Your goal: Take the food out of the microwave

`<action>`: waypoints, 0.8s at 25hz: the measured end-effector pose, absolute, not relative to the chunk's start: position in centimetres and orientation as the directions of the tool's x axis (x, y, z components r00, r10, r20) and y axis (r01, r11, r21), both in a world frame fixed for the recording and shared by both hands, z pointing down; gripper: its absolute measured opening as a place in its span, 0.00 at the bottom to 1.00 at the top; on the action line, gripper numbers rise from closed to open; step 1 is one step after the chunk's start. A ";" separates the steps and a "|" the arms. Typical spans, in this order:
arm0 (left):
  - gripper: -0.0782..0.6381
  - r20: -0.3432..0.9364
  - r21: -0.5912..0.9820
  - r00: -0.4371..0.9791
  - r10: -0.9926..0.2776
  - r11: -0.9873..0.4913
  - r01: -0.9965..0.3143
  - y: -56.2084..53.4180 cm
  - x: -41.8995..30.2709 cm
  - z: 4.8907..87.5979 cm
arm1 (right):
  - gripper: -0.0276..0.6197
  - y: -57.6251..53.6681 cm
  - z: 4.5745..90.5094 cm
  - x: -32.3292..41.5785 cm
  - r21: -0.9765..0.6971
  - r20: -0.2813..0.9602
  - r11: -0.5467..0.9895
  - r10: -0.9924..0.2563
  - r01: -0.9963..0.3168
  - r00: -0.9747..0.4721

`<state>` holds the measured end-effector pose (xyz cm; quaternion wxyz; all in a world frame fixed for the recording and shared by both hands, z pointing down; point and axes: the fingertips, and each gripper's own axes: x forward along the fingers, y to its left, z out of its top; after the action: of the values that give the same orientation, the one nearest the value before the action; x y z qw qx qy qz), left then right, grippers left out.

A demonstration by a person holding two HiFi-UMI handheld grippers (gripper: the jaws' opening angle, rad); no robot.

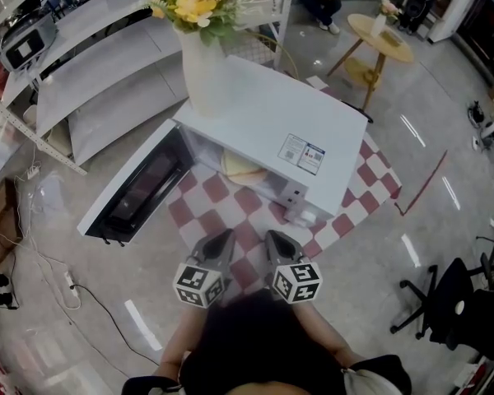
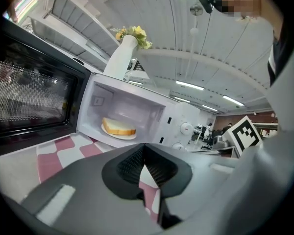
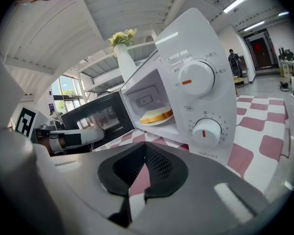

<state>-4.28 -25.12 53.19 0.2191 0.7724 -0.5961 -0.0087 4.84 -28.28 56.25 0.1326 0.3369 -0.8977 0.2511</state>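
Observation:
A white microwave (image 1: 272, 130) stands on a red-and-white checked cloth (image 1: 218, 208), its black-windowed door (image 1: 140, 189) swung wide open to the left. Inside, a slice of bread (image 2: 120, 127) lies on a white plate (image 2: 118, 135); it also shows in the right gripper view as bread (image 3: 156, 115). My left gripper (image 1: 222, 241) and right gripper (image 1: 277, 241) hover side by side just in front of the microwave, outside the cavity. Both the left gripper (image 2: 144, 148) and the right gripper (image 3: 146, 148) are shut with nothing between their jaws.
A white vase of yellow flowers (image 1: 206, 72) stands on top of the microwave. Two control knobs (image 3: 196, 79) face the right gripper. White shelving (image 1: 99, 89) lies to the left, a round wooden table (image 1: 379, 35) behind, an office chair (image 1: 445, 303) to the right.

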 end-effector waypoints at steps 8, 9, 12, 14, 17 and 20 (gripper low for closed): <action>0.12 0.241 0.353 0.306 -0.921 -0.211 -0.912 -25.7 -4.0 52.8 | 0.04 -28.8 55.8 4.7 -0.361 0.398 0.638 -0.554 -0.680 -0.731; 0.12 0.241 0.355 0.312 -0.919 -0.216 -0.910 -25.8 -4.0 52.7 | 0.04 -28.9 55.8 4.7 -0.359 0.397 0.637 -0.558 -0.683 -0.729; 0.12 0.241 0.354 0.330 -0.913 -0.234 -0.906 -26.3 -4.0 52.7 | 0.04 -29.2 55.7 4.7 -0.347 0.392 0.630 -0.575 -0.695 -0.718; 0.12 0.241 0.353 0.341 -0.909 -0.245 -0.903 -26.7 -4.1 52.6 | 0.04 -29.4 55.6 4.7 -0.341 0.390 0.624 -0.587 -0.703 -0.710; 0.12 0.240 0.357 0.352 -0.905 -0.255 -0.899 -27.3 -4.3 52.8 | 0.04 -29.7 55.7 4.7 -0.335 0.391 0.613 -0.600 -0.716 -0.698; 0.12 0.236 0.360 0.364 -0.901 -0.267 -0.894 -28.0 -4.6 52.8 | 0.04 -30.1 55.8 4.6 -0.324 0.390 0.603 -0.617 -0.729 -0.684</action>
<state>-4.57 -27.98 52.85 0.2207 0.7958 -0.5638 -0.0079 4.62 -30.09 55.76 0.1200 0.3792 -0.8872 0.2339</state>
